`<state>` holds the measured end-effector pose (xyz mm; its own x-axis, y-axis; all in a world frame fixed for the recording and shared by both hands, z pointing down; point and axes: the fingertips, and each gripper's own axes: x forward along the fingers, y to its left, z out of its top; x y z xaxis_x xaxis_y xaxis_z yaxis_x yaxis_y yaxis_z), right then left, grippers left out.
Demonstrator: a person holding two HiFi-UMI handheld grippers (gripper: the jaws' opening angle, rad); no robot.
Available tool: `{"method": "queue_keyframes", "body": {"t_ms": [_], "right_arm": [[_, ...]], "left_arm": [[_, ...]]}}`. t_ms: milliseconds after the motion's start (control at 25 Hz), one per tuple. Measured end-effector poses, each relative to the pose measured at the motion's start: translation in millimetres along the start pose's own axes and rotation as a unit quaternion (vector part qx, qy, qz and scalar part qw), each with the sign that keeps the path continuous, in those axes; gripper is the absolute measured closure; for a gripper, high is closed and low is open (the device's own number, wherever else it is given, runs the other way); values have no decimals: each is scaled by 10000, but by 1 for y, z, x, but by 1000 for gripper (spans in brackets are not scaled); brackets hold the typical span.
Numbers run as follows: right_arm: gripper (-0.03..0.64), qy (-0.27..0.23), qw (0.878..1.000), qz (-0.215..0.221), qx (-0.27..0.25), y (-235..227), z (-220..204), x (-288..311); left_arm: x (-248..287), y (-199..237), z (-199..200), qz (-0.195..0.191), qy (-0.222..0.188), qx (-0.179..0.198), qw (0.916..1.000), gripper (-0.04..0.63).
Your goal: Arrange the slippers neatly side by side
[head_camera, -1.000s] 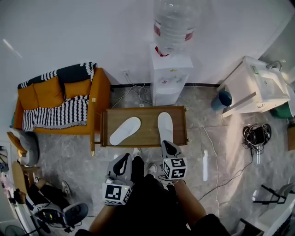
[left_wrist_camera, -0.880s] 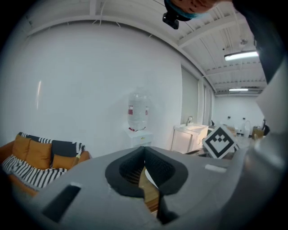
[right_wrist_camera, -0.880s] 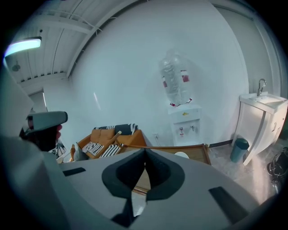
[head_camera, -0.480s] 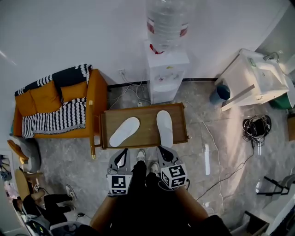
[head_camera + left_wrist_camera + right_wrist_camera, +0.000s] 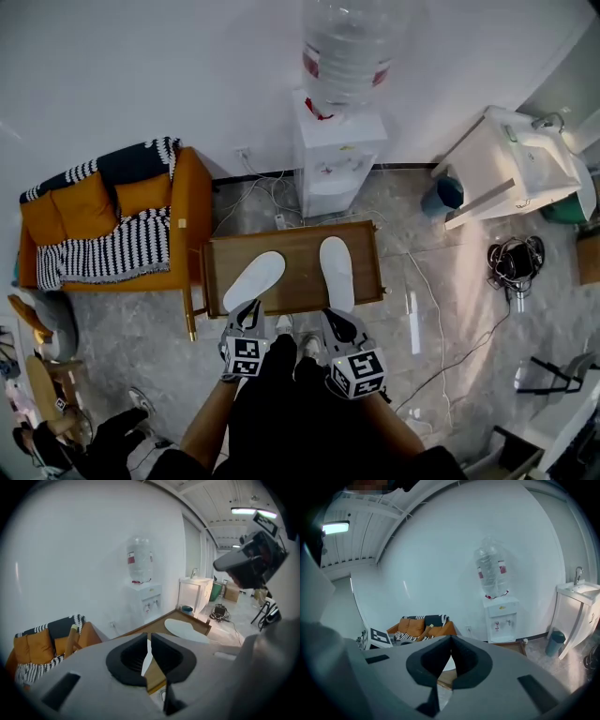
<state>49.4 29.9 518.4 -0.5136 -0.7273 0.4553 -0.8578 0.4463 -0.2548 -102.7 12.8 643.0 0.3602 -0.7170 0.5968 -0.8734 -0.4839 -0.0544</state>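
Closed and empty, the left gripper (image 5: pixel 248 307) sits just short of the skewed slipper (image 5: pixel 254 281), whose long axis leans toward the straight slipper (image 5: pixel 337 272) before the equally closed, empty right gripper (image 5: pixel 330 315).

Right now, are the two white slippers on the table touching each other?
Apart. The head view shows a strip of bare table between the tilted left slipper and the straight right slipper.
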Motion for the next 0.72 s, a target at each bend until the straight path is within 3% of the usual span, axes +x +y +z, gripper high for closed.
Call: {"method": "queue_keyframes", "body": {"t_ms": [160, 440, 720], "right_arm": [[604, 62, 10000, -1, 16, 4, 2, 10], [604, 180, 9998, -43, 1, 2, 6, 25], [604, 317, 9994, -137, 47, -5, 3, 34]], "left_arm": [[33, 10, -29, -178, 464, 34, 9988, 486], [77, 28, -75, -318, 1248, -196, 9915, 451], [105, 31, -107, -460, 1788, 526, 9814, 419]]}}
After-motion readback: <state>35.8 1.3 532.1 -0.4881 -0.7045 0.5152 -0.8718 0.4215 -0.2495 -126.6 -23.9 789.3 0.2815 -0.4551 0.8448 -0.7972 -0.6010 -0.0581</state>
